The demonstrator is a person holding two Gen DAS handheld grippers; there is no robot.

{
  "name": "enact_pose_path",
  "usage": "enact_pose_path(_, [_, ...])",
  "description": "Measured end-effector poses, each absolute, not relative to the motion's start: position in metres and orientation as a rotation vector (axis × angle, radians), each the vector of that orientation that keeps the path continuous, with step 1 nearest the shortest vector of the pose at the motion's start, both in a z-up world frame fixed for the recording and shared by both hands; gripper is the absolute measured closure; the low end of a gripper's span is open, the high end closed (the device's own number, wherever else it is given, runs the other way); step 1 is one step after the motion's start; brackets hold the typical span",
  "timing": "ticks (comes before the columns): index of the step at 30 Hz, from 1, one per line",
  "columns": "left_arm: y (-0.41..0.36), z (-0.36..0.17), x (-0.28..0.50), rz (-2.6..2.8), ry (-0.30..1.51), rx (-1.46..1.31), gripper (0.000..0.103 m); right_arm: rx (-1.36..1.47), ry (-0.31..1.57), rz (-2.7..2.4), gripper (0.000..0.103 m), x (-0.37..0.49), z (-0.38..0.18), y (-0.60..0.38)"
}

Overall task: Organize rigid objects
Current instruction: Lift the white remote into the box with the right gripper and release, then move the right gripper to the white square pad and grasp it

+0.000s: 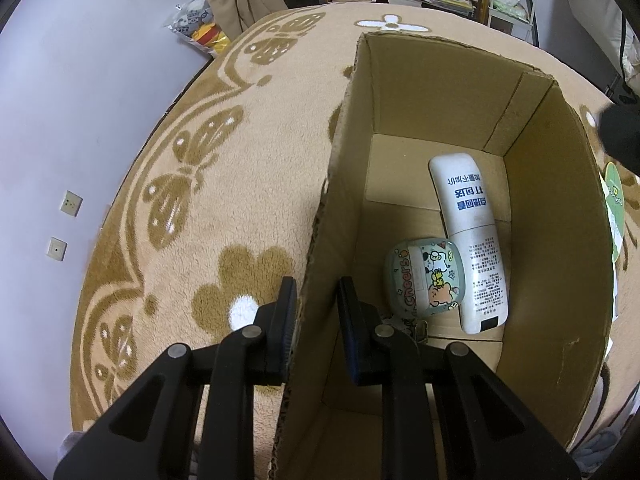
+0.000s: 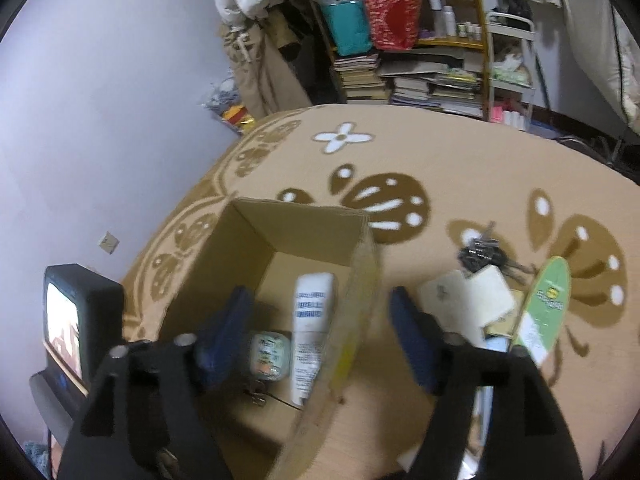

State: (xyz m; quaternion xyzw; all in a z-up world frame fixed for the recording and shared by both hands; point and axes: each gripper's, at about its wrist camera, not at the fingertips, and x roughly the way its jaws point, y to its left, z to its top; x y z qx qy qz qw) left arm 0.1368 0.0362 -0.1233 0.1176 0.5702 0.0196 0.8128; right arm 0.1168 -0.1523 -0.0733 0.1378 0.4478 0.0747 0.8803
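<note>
An open cardboard box stands on a beige flowered blanket. Inside lie a white remote control and a round cartoon-printed case marked "Cheers". My left gripper is shut on the box's left wall, one finger outside and one inside. In the right wrist view my right gripper hangs open above the box, its fingers astride the right wall and touching nothing. Below it are the remote and the case.
On the blanket right of the box lie a bunch of keys, pale cards or a small notebook and a green paddle-shaped board. A cluttered bookshelf stands behind. The wall runs along the left.
</note>
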Motion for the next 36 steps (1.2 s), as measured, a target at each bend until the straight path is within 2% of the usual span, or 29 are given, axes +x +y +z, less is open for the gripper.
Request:
enact_pose_path(2, [0.036,-0.123,0.137,0.042,1.217,0.25,0.083,0.278,0.932,0.122,0.009,0.112,-0.074,-0.159])
enact_pose_path(5, [0.036,-0.123,0.137,0.042,1.218,0.25,0.083,0.272,0.948,0.084,0.006,0.105,-0.078,-0.17])
enact_pose_path(20, [0.037,-0.123,0.137,0.041,1.218,0.248,0.083,0.261,1.105,-0.064,0.006,0.059,-0.14,-0.2])
enact_pose_path(36, [0.038,-0.124,0.135,0.039,1.219,0.25,0.083,0.31,1.191,-0.124,0.006,0.028,-0.177,-0.204])
